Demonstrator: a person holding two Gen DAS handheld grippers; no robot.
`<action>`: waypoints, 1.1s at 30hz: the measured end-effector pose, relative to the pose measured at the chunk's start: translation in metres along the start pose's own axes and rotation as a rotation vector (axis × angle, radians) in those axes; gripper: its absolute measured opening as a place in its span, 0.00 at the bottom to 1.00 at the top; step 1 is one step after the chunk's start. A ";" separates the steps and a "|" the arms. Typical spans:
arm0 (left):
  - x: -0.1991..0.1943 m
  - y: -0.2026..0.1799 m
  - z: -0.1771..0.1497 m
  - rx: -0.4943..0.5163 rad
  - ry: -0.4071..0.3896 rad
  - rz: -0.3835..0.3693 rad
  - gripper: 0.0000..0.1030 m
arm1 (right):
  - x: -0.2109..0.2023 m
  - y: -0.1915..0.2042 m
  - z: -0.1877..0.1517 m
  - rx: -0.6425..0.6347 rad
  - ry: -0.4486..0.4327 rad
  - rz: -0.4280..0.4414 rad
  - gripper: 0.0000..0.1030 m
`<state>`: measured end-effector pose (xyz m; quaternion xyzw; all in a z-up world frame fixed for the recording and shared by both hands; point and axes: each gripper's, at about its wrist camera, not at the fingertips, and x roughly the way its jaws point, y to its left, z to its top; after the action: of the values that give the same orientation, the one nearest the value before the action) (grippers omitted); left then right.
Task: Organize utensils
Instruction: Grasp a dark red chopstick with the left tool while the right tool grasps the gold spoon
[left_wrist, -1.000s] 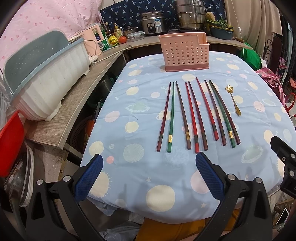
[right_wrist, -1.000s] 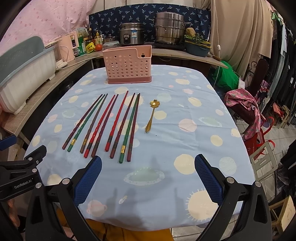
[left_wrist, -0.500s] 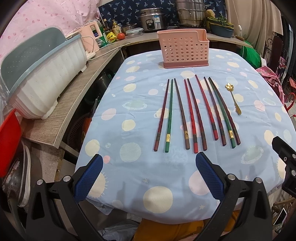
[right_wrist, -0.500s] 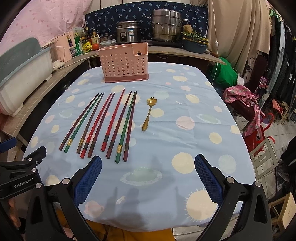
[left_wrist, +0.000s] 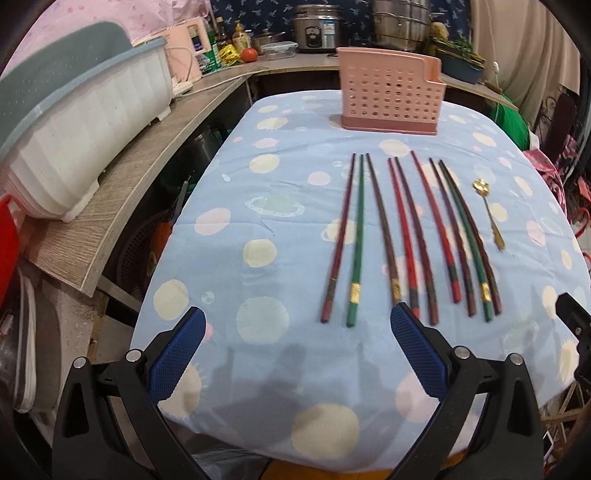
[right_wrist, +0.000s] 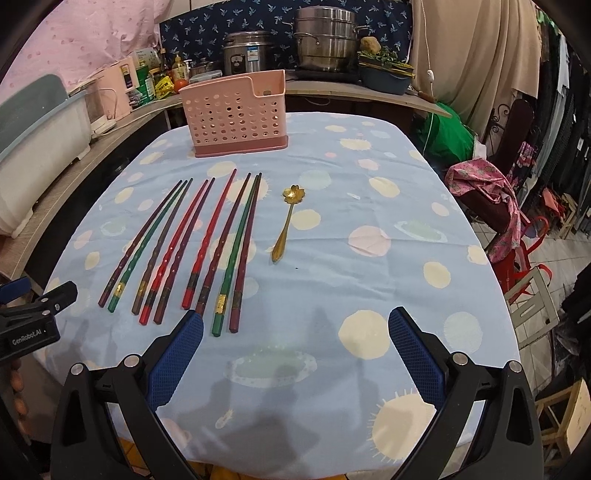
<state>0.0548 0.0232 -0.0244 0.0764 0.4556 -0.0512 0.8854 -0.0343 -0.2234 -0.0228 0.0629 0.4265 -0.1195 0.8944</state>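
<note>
left claw (right_wrist: 33, 314), "GenRobot.AI" label

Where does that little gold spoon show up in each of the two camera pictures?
Left wrist view: the gold spoon lies right of centre, just right of the row of chopsticks.
Right wrist view: the gold spoon lies near the middle, again just right of the chopsticks.
Shared landmark: the pink basket at the table's far end.
</note>
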 end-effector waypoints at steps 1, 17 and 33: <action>0.007 0.004 0.002 -0.012 0.003 -0.003 0.93 | 0.004 -0.001 0.001 0.001 0.007 -0.002 0.93; 0.080 0.007 0.012 -0.031 0.115 -0.087 0.62 | 0.047 -0.004 0.023 0.025 0.065 0.009 0.75; 0.094 0.016 0.031 -0.047 0.099 -0.067 0.19 | 0.112 -0.001 0.053 0.059 0.129 0.055 0.34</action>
<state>0.1363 0.0318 -0.0818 0.0427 0.5023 -0.0664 0.8611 0.0729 -0.2534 -0.0768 0.1084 0.4777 -0.1029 0.8657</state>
